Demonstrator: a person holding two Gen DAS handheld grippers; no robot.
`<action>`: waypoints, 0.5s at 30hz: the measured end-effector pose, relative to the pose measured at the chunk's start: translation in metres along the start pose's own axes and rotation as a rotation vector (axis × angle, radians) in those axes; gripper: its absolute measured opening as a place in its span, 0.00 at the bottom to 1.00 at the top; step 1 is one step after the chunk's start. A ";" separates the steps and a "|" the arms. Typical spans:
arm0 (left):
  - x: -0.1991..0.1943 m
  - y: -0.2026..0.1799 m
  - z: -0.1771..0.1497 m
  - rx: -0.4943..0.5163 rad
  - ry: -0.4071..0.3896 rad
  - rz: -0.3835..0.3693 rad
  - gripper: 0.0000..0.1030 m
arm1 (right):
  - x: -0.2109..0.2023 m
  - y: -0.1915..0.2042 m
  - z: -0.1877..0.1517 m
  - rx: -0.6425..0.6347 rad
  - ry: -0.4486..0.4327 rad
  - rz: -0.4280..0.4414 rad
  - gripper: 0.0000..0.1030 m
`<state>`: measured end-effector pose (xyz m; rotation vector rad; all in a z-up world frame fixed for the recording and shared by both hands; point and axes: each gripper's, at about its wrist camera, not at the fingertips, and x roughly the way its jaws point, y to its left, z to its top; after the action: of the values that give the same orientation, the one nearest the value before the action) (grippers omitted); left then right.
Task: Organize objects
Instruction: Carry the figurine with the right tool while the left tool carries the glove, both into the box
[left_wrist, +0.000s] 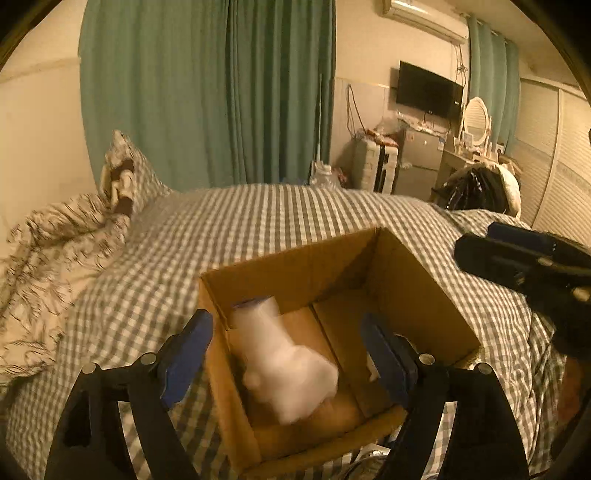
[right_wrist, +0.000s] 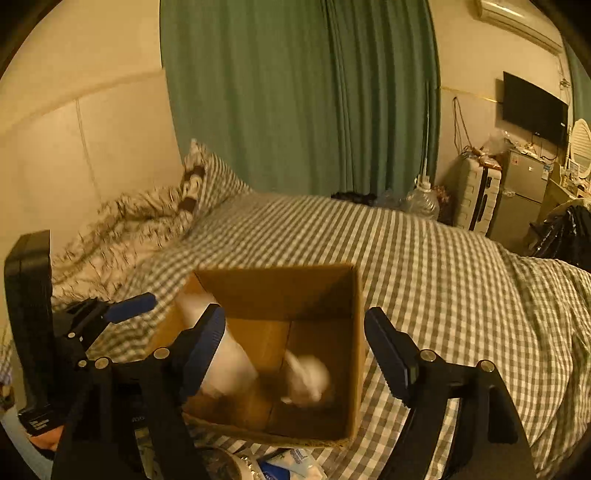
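At far left a rumpled quilt (left_wrist: 48, 266) lies against the wall with a pillow (left_wrist: 129, 173) behind it, on a bed (left_wrist: 258, 221) under a checked cover; next comes the left gripper (left_wrist: 286, 354), its jaws spread wide and holding nothing, poised over the near edge of an open box (left_wrist: 417, 291) that sits on the bed; inside the box, toward its left wall, lies a white bundle (left_wrist: 284, 362), blurred, with a dark-topped end pointing to the far wall, so what it is cannot be told for sure; a second, smaller white lump (right_wrist: 306, 373) shows in the right wrist view nearer the middle of the box floor, also blurred; the right gripper (right_wrist: 295, 343) likewise stands wide and empty above the box, and in the left view it shows to the right of the box; just below the box's near wall some packets (right_wrist: 291, 461) lie on the cover, seemingly not yet put away; judging by its look, the bundle is soft and light, likely to give under the pads and not to break, so a hold across its middle should serve, with little squeeze needed; the packets look flat and slick, best taken by an edge
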<state>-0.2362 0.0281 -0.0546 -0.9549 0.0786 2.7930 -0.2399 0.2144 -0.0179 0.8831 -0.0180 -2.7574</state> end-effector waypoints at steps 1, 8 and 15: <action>-0.007 -0.001 0.002 0.003 -0.002 0.003 0.83 | -0.010 0.000 0.002 -0.002 -0.009 -0.009 0.76; -0.070 -0.004 -0.001 0.009 -0.036 0.055 0.94 | -0.092 0.008 0.004 -0.073 -0.065 -0.084 0.84; -0.118 -0.008 -0.033 -0.019 -0.033 0.071 0.99 | -0.155 0.017 -0.023 -0.100 -0.073 -0.113 0.89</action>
<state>-0.1234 0.0131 -0.0088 -0.9275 0.0830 2.8779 -0.1012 0.2356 0.0534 0.7808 0.1604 -2.8651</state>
